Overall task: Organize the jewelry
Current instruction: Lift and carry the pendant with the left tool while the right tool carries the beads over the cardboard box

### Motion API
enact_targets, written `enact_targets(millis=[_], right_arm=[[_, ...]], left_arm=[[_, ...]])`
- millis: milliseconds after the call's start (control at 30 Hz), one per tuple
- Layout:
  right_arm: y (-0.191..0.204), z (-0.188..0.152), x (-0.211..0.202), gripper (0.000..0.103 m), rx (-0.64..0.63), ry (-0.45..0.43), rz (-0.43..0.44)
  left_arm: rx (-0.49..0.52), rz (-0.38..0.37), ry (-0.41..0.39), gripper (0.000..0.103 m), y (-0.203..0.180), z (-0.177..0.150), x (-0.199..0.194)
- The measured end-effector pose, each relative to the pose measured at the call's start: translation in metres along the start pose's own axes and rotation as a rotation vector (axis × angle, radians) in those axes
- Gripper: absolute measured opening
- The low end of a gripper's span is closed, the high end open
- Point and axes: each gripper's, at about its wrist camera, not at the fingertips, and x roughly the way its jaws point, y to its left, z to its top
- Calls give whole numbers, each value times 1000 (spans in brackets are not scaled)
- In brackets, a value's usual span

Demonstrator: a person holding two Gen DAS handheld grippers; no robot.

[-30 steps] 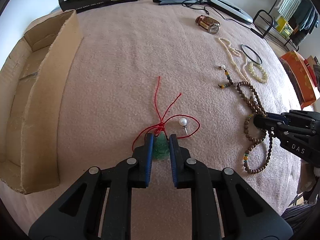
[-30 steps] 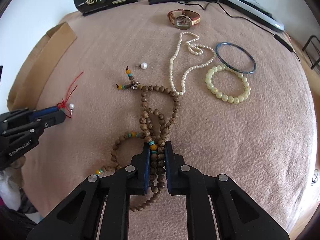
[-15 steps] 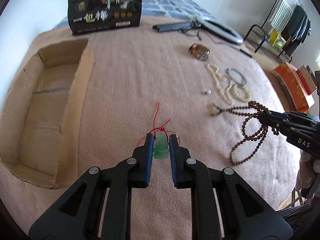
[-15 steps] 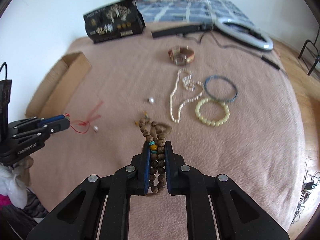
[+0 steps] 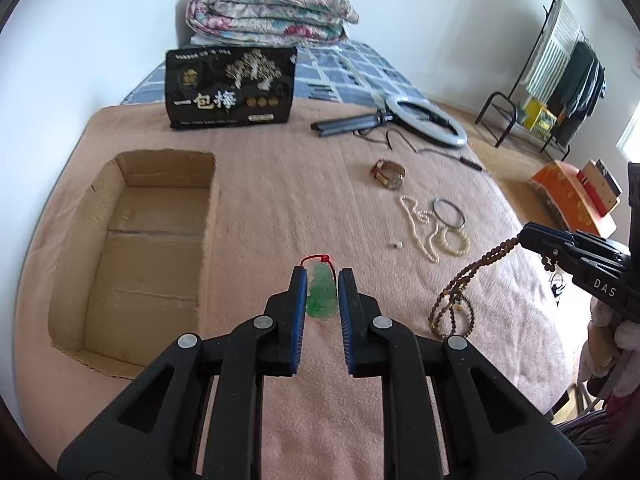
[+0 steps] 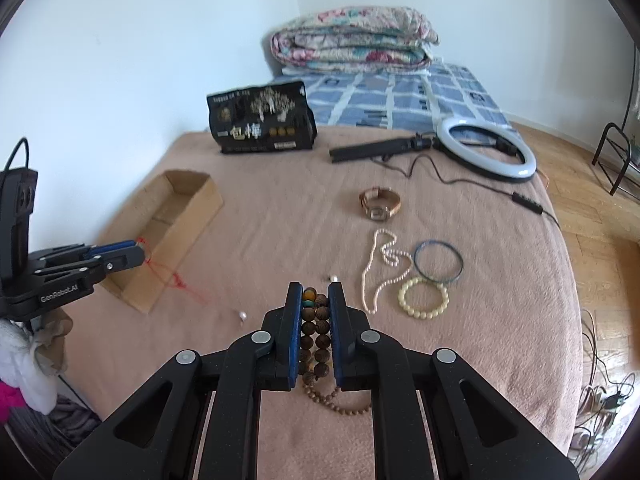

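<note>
My left gripper [image 5: 322, 280] is shut on a green jade pendant [image 5: 321, 294] with a red cord [image 6: 173, 276], held above the pink blanket, right of an open cardboard box [image 5: 132, 236]. My right gripper [image 6: 314, 300] is shut on a brown wooden bead necklace [image 6: 316, 336], lifted so its loops hang down [image 5: 456, 304]. On the blanket lie a pearl necklace [image 6: 380, 272], a pale bead bracelet [image 6: 424, 297], a dark bangle [image 6: 438, 266], a watch [image 6: 378, 204] and two loose pearl earrings [image 6: 241, 315] [image 6: 333, 279].
A black snack bag [image 5: 232, 88] stands at the back of the blanket [image 5: 280, 184]. A ring light on a stand [image 6: 484, 152] with its cable lies at the back right. A folded quilt [image 5: 272, 14] is behind. An orange box [image 5: 572, 200] sits on the floor at right.
Both grippers have risen and pulled back from the blanket, lifting the jade pendant and the wooden bead necklace. The box's inside and the far wall now show.
</note>
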Motion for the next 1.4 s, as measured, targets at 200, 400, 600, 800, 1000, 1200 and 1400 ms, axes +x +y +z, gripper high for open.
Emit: enact_targets(millis=[200,400,600,800,1000,1200,1400], right_arm=[[6,21,-22,11,9,-63,33],[29,50,-43,11,-39,-115,67],[61,81,-66,11,-95,-179,115],[97,112,-76,11,-142,-232,164],[135,137,-73,11,-183,-263,207],[167,160,-68,11,-213,-281,248],[190,180,-60,11,-232,-290,261]], left_arm=[[-16,20,-70,14,20,11,-33],[-29,52,-112,14,46,19,-60],[-50,91,-144,14,72,26,-79],[-80,128,-169,14,96,28,-93],[-102,152,-173,14,116,24,-98],[-125,158,-169,14,131,19,-99],[-138,156,-157,14,138,16,-94]])
